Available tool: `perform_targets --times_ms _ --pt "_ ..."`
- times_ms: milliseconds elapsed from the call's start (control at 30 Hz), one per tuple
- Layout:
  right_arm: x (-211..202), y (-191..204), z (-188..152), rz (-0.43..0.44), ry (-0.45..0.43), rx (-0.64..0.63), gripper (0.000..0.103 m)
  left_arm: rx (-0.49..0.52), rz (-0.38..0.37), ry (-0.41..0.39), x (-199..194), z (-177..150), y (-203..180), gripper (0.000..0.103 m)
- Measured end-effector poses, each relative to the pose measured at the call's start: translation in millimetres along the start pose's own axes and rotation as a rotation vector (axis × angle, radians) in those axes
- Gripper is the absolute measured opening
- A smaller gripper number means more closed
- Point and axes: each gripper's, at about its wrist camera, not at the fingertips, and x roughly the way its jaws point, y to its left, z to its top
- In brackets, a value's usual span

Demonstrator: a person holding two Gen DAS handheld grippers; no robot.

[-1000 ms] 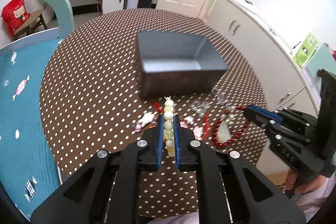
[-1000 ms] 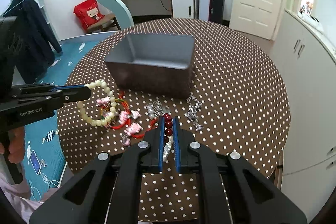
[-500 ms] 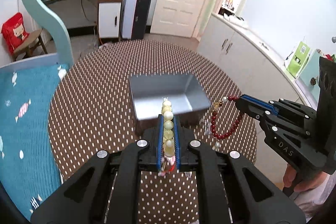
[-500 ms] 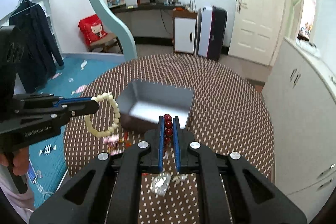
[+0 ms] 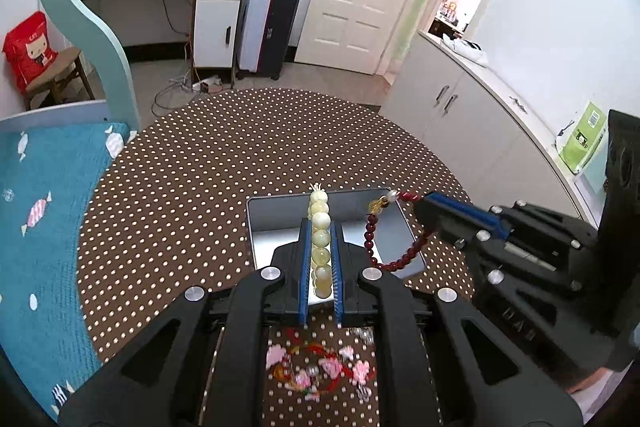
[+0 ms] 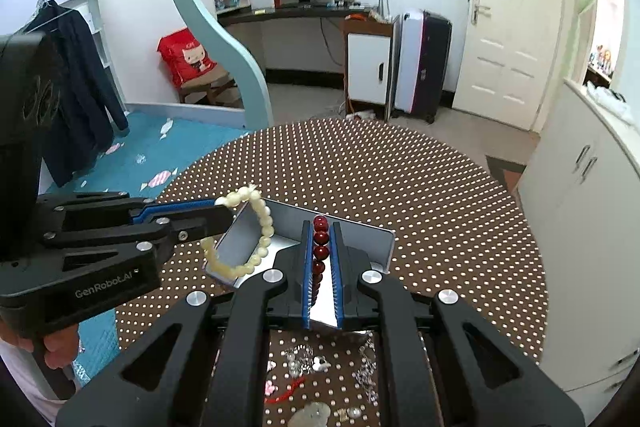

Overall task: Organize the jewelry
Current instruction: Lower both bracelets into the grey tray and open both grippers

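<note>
Over the dotted tabletop [image 5: 180,187], above the grey tray [image 6: 280,223]: left claw [image 5: 321,259] gripping cream bracelet [image 5: 320,227], right claw [image 6: 321,259] pinching red bracelet [image 6: 320,251].

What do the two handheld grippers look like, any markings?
Both are matte black plastic with silver bolts. The left gripper has blue-lined fingers and white "GenRobot.AI" lettering; the right gripper has blue strips and embossed "DAS" lettering. No cables visible.

Tray [image 5: 256,227] near wall hidden behind fingers [image 5: 303,267]; loose jewelry [image 5: 320,371] below blurred.
</note>
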Motion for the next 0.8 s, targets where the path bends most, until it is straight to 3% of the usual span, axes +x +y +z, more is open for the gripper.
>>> perform_targets --times_ms 300,533,600,667,700,733,800 --pt "48.7 -14.9 -4.0 0.035 0.121 0.054 0.007 -0.046 -0.007 0.126 61.4 3.5 12.2 0.009" --pt "48.9 -20.3 -5.2 0.013 0.126 0.069 0.010 -0.036 0.031 0.152 75.4 4.1 13.9 0.010" --pt "41.0 -19.9 -5.4 -0.002 0.107 0.064 0.025 -0.009 0.080 0.137 71.7 4.8 10.0 0.010" --pt "31.9 -18.8 -3.3 -0.054 0.078 0.047 0.055 0.006 0.093 0.121 65.4 3.1 5.8 0.021" --pt "25.3 -18.0 -2.1 -0.073 0.055 0.040 0.058 0.008 0.092 0.113 62.1 3.3 4.7 0.038" --pt "21.8 -18.8 -2.5 -0.078 0.045 0.040 0.059 0.010 0.110 0.102 57.8 3.3 2.9 0.044" --pt "16.5 -22.0 -3.2 -0.105 0.035 0.044 0.065 0.022 0.131 0.087 51.5 2.9 0.1 0.046"
